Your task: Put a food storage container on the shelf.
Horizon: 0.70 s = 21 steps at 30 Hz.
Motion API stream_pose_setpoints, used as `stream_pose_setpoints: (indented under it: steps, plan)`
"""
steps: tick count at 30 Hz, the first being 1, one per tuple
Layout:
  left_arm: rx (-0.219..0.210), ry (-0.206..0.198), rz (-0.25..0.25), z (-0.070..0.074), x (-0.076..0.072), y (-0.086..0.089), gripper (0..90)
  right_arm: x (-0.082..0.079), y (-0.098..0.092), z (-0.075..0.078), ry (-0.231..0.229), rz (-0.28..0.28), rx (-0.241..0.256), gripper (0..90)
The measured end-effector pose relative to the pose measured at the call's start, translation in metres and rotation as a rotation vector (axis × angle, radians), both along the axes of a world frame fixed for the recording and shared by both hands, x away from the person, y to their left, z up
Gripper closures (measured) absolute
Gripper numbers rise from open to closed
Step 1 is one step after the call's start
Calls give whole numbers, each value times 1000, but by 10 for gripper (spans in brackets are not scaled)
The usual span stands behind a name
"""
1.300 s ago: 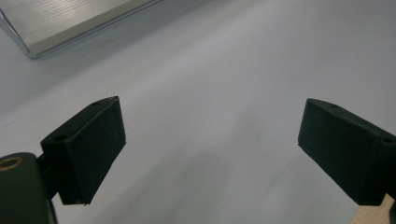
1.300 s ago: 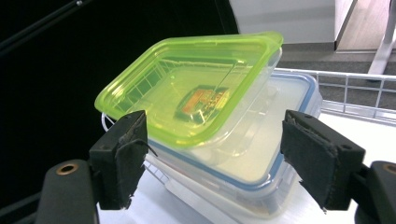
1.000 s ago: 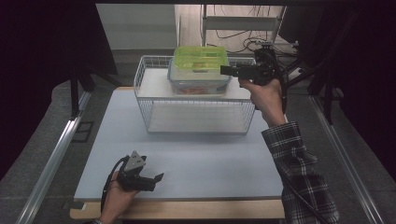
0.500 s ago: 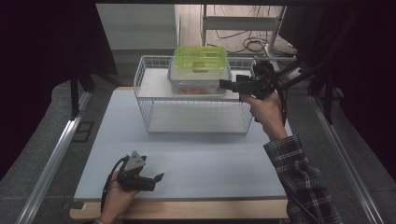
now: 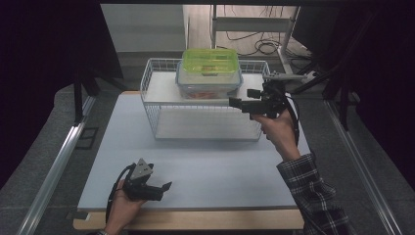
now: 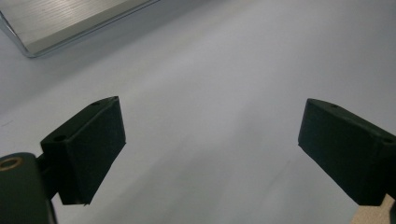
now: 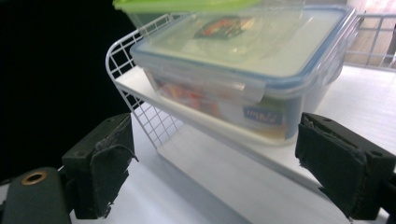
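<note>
While my right gripper (image 5: 238, 103) hung with its jaws apart just right of the white wire basket (image 5: 152, 88), that basket stood at the far side of the pale grey counter (image 5: 205, 171). On its shelf sat a clear blue-rimmed plastic box (image 7: 261, 70) under a green-lidded tub (image 5: 210, 61). Well nearer than the basket, my left gripper (image 5: 164, 188) rested, jaws spread.

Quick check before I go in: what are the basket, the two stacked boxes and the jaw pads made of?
Basket: white coated wire, going by its thin open grid.
Lower box: clear glossy plastic, contents showing through, with a blue-rimmed clip lid.
Upper box: translucent green plastic.
Right hand-held gripper pads: matte black, frayed at the edges, probably rubber or foam.
</note>
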State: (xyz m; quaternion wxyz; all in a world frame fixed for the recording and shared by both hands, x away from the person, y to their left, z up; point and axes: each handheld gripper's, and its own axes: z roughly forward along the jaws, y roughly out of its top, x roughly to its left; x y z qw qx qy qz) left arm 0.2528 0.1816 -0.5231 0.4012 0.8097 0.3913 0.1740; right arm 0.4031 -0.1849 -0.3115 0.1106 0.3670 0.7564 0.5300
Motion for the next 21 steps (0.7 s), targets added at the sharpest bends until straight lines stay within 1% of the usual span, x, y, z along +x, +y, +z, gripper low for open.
stream_pose_setpoints:
  steps: [2, 3, 4, 5, 7, 8, 9, 11, 12, 13, 15, 18, 19, 21]
  plan:
    - [0, -2, 0, 0, 0, 0, 72, -3, 0, -4, -2, 4, -6, 117]
    - [1, -1, 1, 0, 0, 0, 72, -6, 0, -9, -5, 3, -16, 113]
    - [1, -1, 1, 0, 0, 0, 72, -6, 0, -9, -5, 3, -16, 113]
    - [1, -2, 0, 0, 0, 0, 72, -9, -1, -14, -6, 1, -25, 105]
    - [2, -1, 0, 0, 0, 0, 72, -11, -1, -16, -9, 1, -28, 104]
    - [1, 0, 0, 0, 0, 0, 72, -14, -3, -22, -13, 3, -32, 100]
    - [1, 0, 0, 0, 0, 0, 72, -14, -3, -22, -13, 3, -32, 100]
    - [1, -1, 0, 0, 0, 0, 72, -17, -4, -28, -11, 4, -34, 96]
    - [1, -1, -1, 0, 0, 0, 72, -21, -4, -34, -20, 1, -38, 91]
    - [2, -1, 0, 0, 0, 0, 72, -21, -4, -34, -20, 1, -38, 91]
    - [2, -1, -1, 0, 0, 0, 72, -25, -5, -42, -32, 3, -55, 80]
    - [2, -1, 0, 0, 0, 0, 72, -30, -5, -49, -45, 8, -72, 68]
    - [1, -1, 0, 0, 0, 0, 72, -30, -5, -49, -45, 8, -72, 68]
    - [3, -1, 0, 0, 0, 0, 72, -34, -5, -55, -55, 12, -89, 62]
